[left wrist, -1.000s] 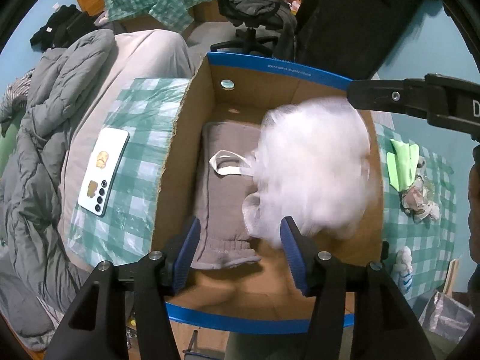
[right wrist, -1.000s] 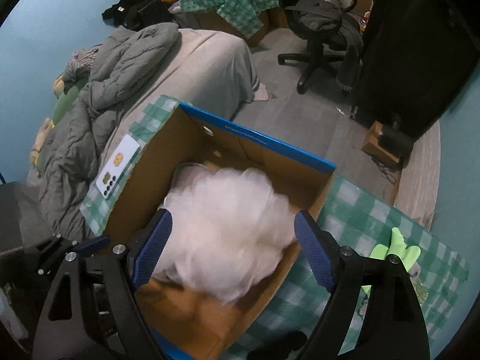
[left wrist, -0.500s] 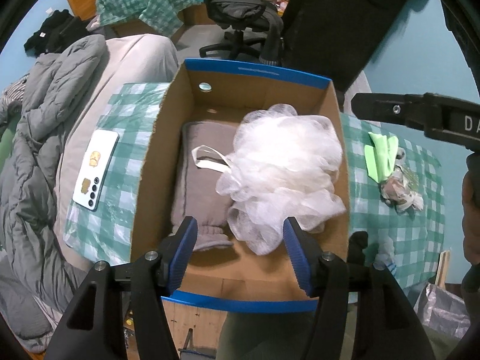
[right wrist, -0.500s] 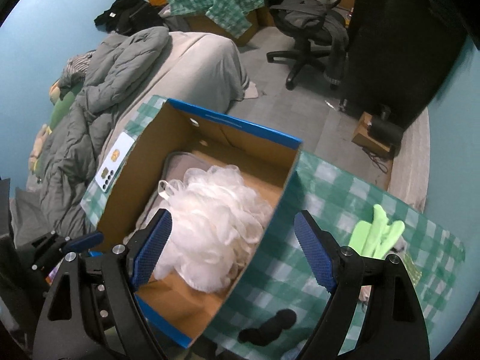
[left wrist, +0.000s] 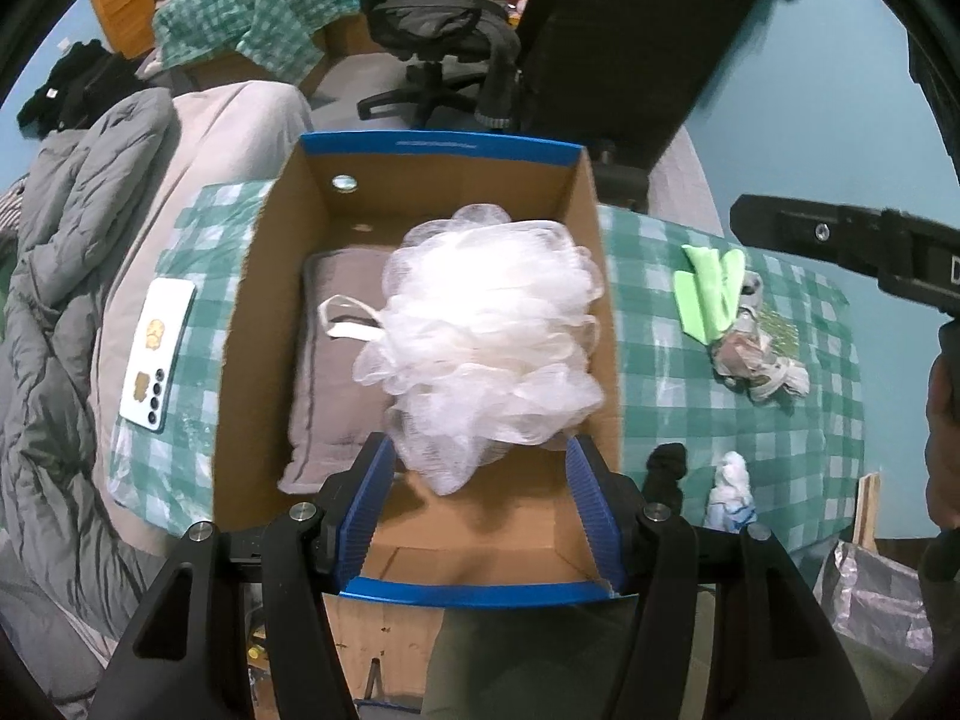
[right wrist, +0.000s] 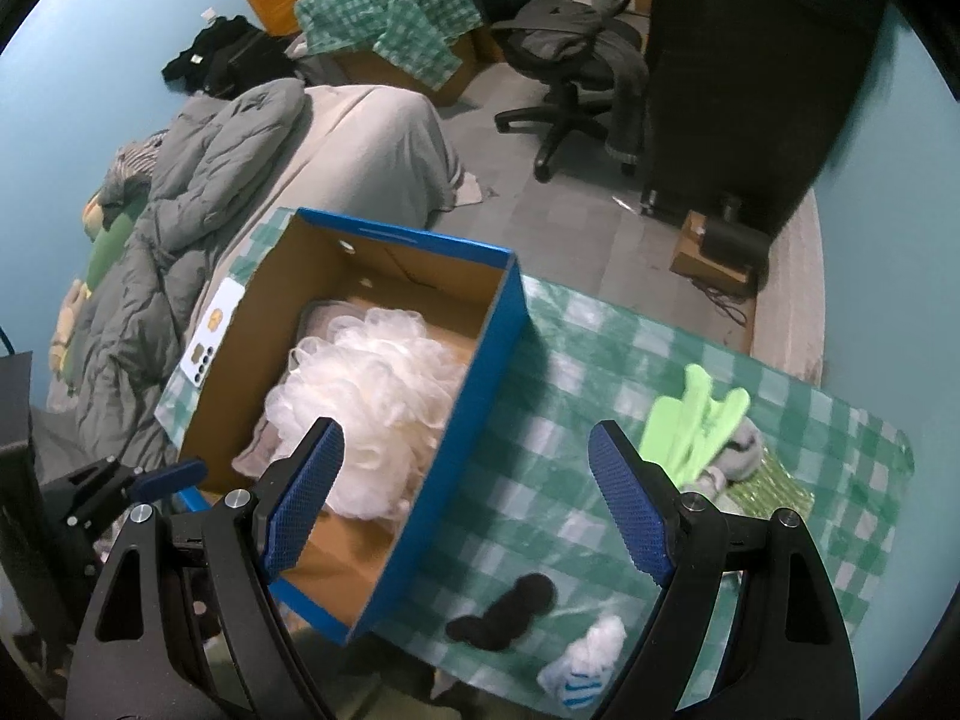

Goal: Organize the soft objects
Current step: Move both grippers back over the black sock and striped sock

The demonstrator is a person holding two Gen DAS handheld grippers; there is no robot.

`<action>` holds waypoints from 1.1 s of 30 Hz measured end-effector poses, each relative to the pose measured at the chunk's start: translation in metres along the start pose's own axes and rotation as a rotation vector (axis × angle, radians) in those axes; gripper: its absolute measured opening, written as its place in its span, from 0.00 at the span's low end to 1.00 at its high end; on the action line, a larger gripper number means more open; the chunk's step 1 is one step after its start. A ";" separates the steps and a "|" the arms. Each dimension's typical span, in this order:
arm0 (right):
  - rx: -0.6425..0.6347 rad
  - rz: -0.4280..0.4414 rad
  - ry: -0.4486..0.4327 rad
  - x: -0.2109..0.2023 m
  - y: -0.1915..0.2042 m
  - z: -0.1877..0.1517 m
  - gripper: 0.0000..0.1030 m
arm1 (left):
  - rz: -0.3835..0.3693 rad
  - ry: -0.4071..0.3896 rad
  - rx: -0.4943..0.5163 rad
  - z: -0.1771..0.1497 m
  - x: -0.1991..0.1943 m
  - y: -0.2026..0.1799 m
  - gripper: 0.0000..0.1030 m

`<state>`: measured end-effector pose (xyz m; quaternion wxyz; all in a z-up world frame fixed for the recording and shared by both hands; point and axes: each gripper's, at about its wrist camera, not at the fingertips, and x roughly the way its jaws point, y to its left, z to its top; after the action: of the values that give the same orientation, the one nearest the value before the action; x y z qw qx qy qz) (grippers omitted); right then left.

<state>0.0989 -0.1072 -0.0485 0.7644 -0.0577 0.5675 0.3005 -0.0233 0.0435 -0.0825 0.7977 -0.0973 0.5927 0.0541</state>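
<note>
White loofah (left wrist: pixel 489 336) fills cardboard box (left wrist: pixel 441 147) to right wall; both grippers (left wrist: pixel 480 501) (right wrist: pixel 465 495) gape, empty

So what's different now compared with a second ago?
The white bath pouf, blurred in mid-drop then, now lies in the cardboard box beside the grey cloth. The right gripper has swung right toward the checked cloth, jaws open. The phone stayed put.

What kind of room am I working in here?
Most likely a bedroom that doubles as a workspace: a bed with a grey quilted duvet, an office chair, and clothes piled around.
</note>
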 end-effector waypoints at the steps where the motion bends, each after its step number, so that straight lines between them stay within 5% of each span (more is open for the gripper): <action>1: 0.006 -0.002 0.000 -0.002 -0.003 -0.002 0.82 | -0.005 0.001 0.004 0.000 0.000 -0.003 0.59; 33: 0.255 -0.110 0.074 -0.033 -0.098 -0.121 0.82 | -0.156 0.082 0.297 -0.013 0.030 -0.119 0.60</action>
<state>0.0436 -0.2517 -0.0860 0.7593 -0.0026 0.6250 0.1812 -0.0032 -0.0763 -0.1041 0.7801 -0.0262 0.6171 -0.1000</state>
